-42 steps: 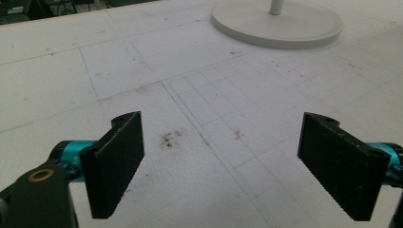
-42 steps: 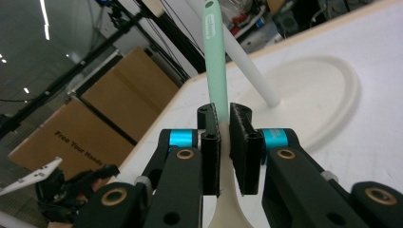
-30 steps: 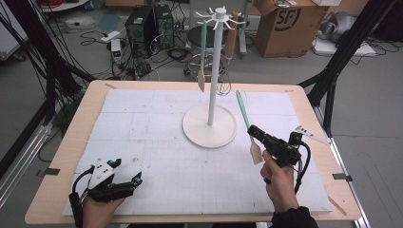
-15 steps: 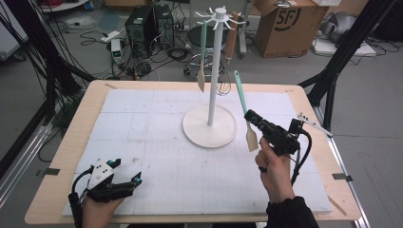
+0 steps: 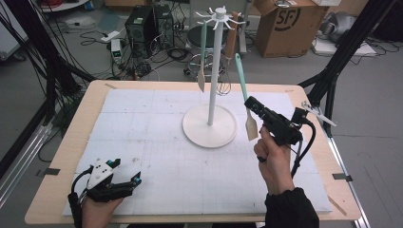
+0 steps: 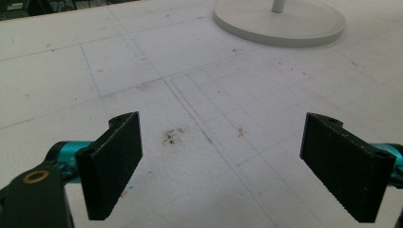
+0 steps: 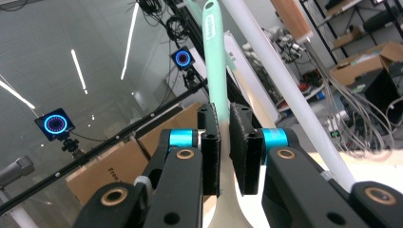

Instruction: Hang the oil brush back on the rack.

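Observation:
My right gripper (image 5: pixel 254 105) is shut on a spatula (image 5: pixel 244 90) with a mint-green handle and a pale wooden blade, held up in the air to the right of the white hanging stand (image 5: pixel 213 71). In the right gripper view the green handle (image 7: pixel 215 57) rises between the two black pads, beside the stand's white pole (image 7: pixel 285 90). A second green-handled spatula (image 5: pixel 202 52) and a brown-handled whisk (image 5: pixel 230 42) hang from the stand's hooks. My left gripper (image 5: pixel 135 183) lies low on the white mat (image 5: pixel 142 137) at the front left, jaws wide apart with nothing between them (image 6: pixel 221 166).
The stand's round base (image 5: pixel 209 126) sits at the mat's middle back; its edge appears in the left gripper view (image 6: pixel 280 23). The wooden table (image 5: pixel 81 123) frames the mat. Behind it stand a cardboard box (image 5: pixel 287 21), black tripod legs (image 5: pixel 332 71) and floor cables.
My right gripper has risen with the spatula and drawn nearer the stand's top; the spatula now hangs more upright. The left gripper has stayed put.

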A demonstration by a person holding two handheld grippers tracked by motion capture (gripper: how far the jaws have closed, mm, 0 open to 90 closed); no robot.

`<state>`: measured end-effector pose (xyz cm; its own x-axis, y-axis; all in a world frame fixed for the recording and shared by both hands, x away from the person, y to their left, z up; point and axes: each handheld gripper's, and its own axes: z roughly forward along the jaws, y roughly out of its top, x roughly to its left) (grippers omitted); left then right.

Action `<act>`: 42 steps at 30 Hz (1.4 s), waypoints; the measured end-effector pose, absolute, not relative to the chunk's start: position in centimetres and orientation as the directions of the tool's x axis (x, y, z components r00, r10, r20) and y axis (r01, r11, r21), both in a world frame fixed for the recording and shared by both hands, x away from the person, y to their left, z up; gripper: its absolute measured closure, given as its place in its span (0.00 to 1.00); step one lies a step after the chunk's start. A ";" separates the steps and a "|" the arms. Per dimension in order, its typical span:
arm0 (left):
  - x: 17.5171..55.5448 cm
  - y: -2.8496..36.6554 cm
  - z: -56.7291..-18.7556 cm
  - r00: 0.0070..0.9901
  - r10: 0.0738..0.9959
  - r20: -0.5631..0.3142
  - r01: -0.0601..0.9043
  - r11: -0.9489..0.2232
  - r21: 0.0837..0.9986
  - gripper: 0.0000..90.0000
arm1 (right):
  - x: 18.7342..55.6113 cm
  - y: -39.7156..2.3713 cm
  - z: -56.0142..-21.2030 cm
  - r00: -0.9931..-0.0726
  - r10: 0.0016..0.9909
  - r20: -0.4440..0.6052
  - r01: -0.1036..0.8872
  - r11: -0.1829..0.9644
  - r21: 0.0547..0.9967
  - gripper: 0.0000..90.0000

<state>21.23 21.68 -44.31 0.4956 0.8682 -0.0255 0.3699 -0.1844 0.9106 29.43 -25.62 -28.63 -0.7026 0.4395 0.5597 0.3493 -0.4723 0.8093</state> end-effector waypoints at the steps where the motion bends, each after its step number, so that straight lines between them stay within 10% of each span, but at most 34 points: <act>1: 21.2 21.7 -44.3 0.496 0.868 -0.025 0.370 -0.185 0.910 0.16 | 29.5 -25.5 -28.4 -0.709 0.433 0.557 0.345 -0.475 0.809 0.93; 42: 21.1 22.4 -44.3 0.483 0.875 -0.034 0.372 -0.170 0.913 0.16 | 32.9 -23.3 -24.5 -0.710 0.463 0.530 0.307 -0.475 0.825 0.93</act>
